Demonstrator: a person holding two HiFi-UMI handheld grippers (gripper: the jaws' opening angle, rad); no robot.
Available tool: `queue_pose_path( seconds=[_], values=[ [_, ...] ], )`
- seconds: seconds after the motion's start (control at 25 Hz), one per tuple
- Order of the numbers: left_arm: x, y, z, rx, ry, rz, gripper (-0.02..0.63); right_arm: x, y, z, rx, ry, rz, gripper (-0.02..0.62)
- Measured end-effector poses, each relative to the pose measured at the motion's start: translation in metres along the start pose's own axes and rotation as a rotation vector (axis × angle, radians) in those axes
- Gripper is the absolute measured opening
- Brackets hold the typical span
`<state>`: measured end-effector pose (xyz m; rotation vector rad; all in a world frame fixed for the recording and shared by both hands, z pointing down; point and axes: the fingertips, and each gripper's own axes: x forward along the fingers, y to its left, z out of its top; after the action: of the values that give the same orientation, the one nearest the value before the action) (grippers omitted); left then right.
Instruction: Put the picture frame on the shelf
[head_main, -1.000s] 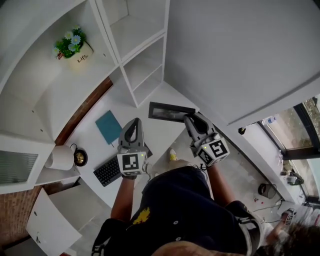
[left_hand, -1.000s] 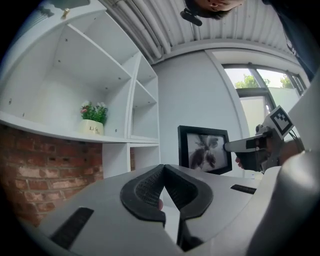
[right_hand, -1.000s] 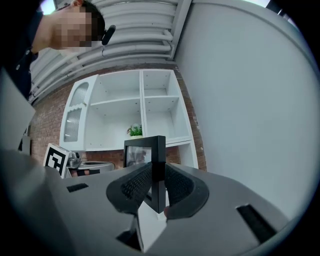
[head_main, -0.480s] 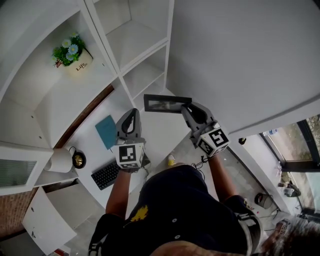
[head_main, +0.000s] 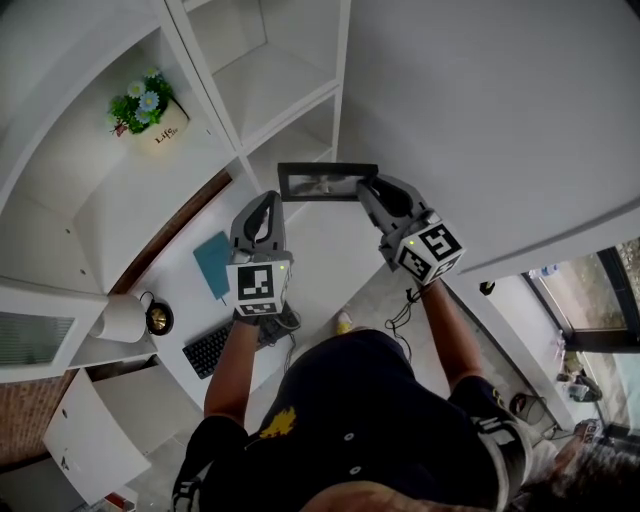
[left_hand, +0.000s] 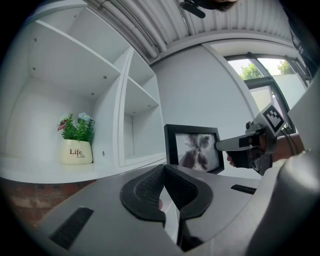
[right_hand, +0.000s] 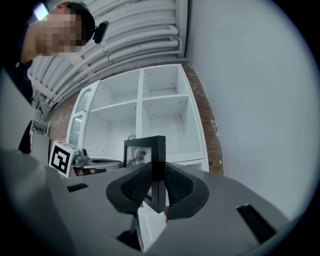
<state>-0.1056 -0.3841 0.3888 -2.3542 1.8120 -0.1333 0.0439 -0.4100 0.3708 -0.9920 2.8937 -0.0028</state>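
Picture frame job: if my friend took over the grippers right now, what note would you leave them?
Left gripper: jaws together, empty.
Right gripper: jaws clamped on the right edge of the picture frame, held upright in the air before the white shelf.
Done: frame is lifted.
Left to do: stand it in a free compartment and let go; the flower pot fills one.

The white shelf (head_main: 270, 85) stands along the back of the white tabletop (head_main: 315, 240). A potted plant (head_main: 158, 118) (its pot reads "Life") sits in one open compartment. On the tabletop lie a teal notebook (head_main: 212, 265) and a black keyboard (head_main: 208, 350), with a white cylinder (head_main: 122, 318) and a brass-coloured round thing (head_main: 158, 318) touching each other at its left end.
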Motion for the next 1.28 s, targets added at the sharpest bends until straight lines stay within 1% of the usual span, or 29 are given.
queue_pose_path(
  seconds=[0.12, 0.32, 0.52, 0.72, 0.92, 1.28],
  values=[
    [0.006, 0.0, 0.003, 0.0, 0.009, -0.002, 0.018, 0.005, -0.002, 0.003, -0.005, -0.003, 0.01, 0.077],
    [0.011, 0.009, 0.009, 0.011, -0.001, 0.029, 0.018, 0.017, -0.005, 0.012, -0.014, -0.015, 0.027, 0.077],
    [0.024, 0.022, 0.027, 0.012, -0.023, 0.042, 0.018, 0.037, -0.014, 0.031, -0.03, -0.028, 0.06, 0.077],
    [0.039, 0.033, 0.039, 0.01, -0.029, 0.066, 0.018, 0.057, -0.027, 0.047, -0.046, -0.033, 0.096, 0.077],
    [0.058, 0.044, 0.051, 0.008, -0.032, 0.111, 0.018, 0.075, -0.043, 0.058, -0.039, -0.046, 0.12, 0.077],
    [0.096, 0.056, 0.063, 0.02, -0.026, 0.139, 0.018, 0.103, -0.076, 0.07, -0.029, -0.052, 0.154, 0.077]
  ],
)
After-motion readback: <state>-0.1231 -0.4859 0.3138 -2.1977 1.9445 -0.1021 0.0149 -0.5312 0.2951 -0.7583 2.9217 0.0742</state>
